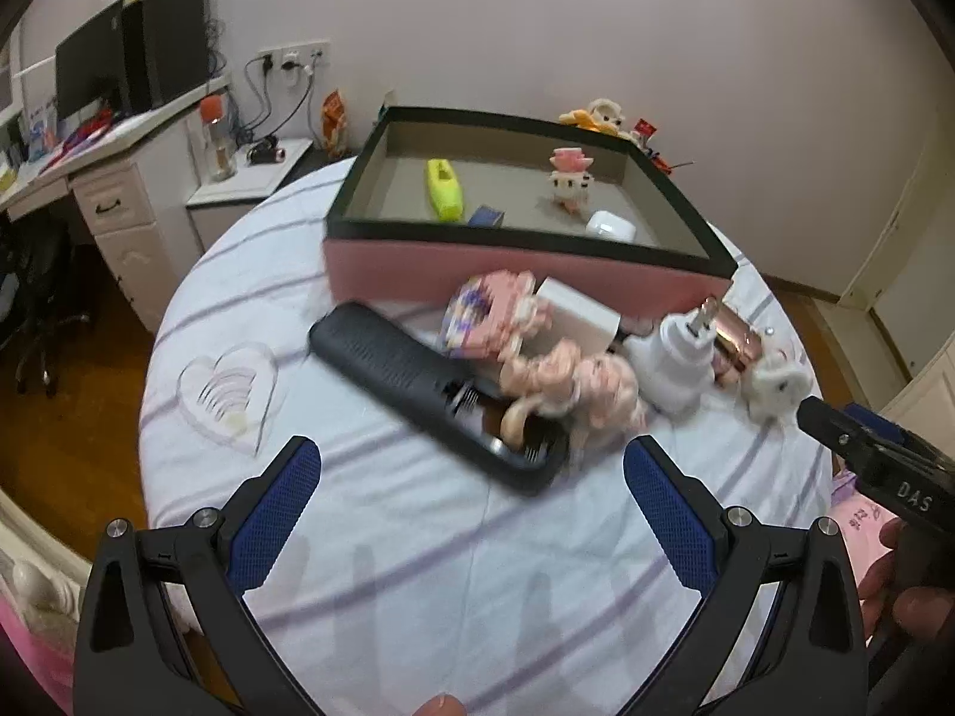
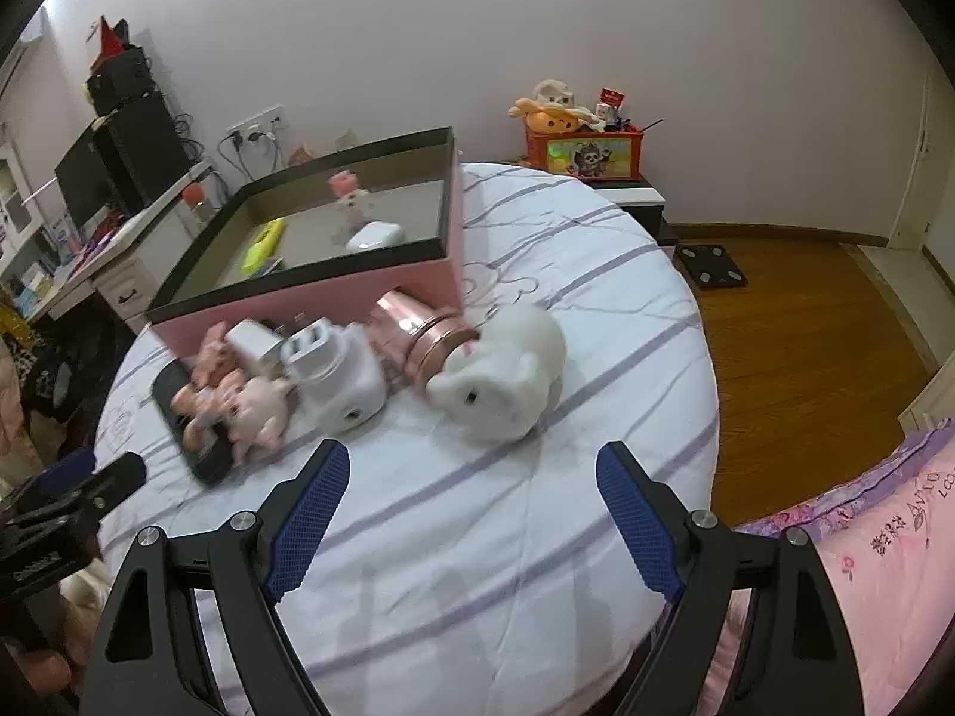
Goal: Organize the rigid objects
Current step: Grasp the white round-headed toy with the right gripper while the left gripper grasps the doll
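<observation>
- Two black gripper arms with blue textured pads fill the bottom of each wrist view; the left gripper is spread wide with nothing between its pads, hovering over a round bed with a white, lilac-striped sheet.
- Likewise the right gripper is spread wide and holds nothing, low in its own frame.
- Just above the left gripper, at frame centre, lies a long black remote control, slanting from upper left to lower right.
- Pink plastic pig figurines lie heaped on the remote's lower end, slightly blurred.
- Right of the pigs stands a white power adapter with metal prongs; a white square charger block sits behind the pigs.
- A rose-gold metal cylinder lies right of the adapter, touching a white plush animal toy at centre of the right wrist view.
- Behind the pile, in the upper middle of the left view, sits an open pink cardboard box with a black rim.
- Inside it are a yellow-green oblong case, a small blue item, a pink-and-white block figure standing upright, and a white earbud case.
- At upper left is a white desk with a dark monitor.
</observation>
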